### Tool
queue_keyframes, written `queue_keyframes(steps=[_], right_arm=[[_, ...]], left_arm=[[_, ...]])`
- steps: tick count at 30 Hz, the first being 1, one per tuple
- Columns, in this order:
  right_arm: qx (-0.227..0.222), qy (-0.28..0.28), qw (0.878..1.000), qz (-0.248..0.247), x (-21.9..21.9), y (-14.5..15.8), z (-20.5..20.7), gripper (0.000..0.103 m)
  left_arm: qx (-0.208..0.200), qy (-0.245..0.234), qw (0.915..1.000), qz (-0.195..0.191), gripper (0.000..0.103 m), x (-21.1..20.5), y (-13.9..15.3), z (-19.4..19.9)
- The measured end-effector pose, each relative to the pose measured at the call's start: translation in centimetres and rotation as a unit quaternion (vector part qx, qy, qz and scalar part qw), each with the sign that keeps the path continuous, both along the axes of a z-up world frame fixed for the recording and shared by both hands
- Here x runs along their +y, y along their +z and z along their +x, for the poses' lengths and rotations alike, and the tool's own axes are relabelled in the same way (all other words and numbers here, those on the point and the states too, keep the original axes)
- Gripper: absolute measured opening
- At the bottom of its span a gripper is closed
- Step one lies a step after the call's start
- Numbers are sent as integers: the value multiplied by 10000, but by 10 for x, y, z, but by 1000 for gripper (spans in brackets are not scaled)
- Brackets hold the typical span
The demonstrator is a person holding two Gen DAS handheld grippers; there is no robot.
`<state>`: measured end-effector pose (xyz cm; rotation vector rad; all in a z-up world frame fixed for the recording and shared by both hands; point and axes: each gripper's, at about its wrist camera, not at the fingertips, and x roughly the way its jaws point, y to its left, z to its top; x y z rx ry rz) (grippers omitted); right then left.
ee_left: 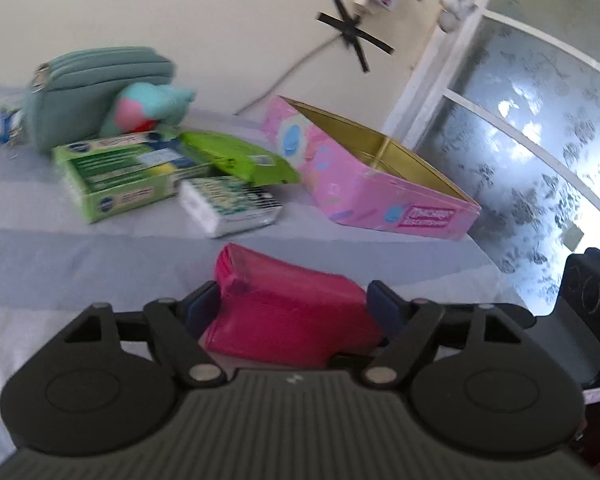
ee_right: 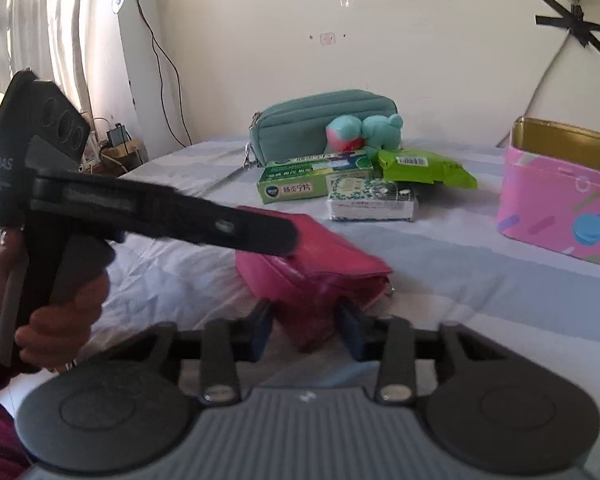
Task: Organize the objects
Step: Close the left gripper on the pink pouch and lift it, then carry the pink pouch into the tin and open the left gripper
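Observation:
A magenta pouch (ee_left: 288,304) lies low over the striped bed sheet, held by both grippers. My left gripper (ee_left: 296,308) is shut on it, blue pads pressing both sides. My right gripper (ee_right: 306,320) is shut on the pouch's (ee_right: 320,264) near corner; the left gripper's arm (ee_right: 160,208) reaches over it from the left. An open pink tin (ee_left: 380,184) with a gold inside stands to the right, also in the right wrist view (ee_right: 560,208). A green medicine box (ee_right: 312,180), a white tissue pack (ee_right: 370,200), a green wipes packet (ee_right: 424,168), a teal plush (ee_right: 364,130) and a teal zip bag (ee_right: 316,124) sit behind.
The cream wall (ee_right: 380,40) runs behind the bed, with taped cables (ee_right: 576,24). A frosted window (ee_left: 532,152) is right of the tin. A curtain and a plug strip (ee_right: 116,144) stand at the bed's left. Bare sheet (ee_right: 480,280) lies between the pouch and the tin.

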<state>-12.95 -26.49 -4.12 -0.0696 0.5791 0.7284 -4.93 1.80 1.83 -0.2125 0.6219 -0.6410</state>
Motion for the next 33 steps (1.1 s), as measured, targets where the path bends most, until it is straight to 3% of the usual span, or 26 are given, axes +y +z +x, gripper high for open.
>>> queue_keyframes(steps=[7, 12, 15, 18, 24, 26, 27, 28, 33], right_arm=[[-502, -671, 9964, -141, -59, 7, -16, 22], [-1412, -1283, 9816, -90, -95, 46, -5, 22], [-1791, -1579, 9709, -193, -110, 60, 26, 22], [-1784, -1716, 9684, -316, -117, 61, 66, 22], [-1292, -1879, 9718, -595, -129, 41, 143, 24], [-1319, -2107, 9656, -767, -130, 30, 163, 28], [-1342, -2187, 9636, -750, -130, 26, 170, 31], [-1269, -2247, 9641, -625, -134, 24, 175, 41], [-1195, -2539, 9595, -260, -153, 20, 158, 42]], left_arm=[[-474, -663, 9965, 204, 65, -67, 23, -5], [-1606, -915, 9820, 397, 65, -127, 71, -1], [-1893, -918, 9767, 435, 65, -156, 89, 22], [-1850, -733, 9786, 526, 66, -183, 90, 57], [-1330, -204, 9876, 805, 67, -221, 68, 122], [-1257, 75, 9870, 999, 68, -229, 60, 135], [-1190, 254, 9866, 1091, 71, -231, 56, 140], [-1135, 400, 9862, 1137, 72, -230, 54, 141], [-1087, 798, 9828, 1259, 74, -214, 48, 134]])
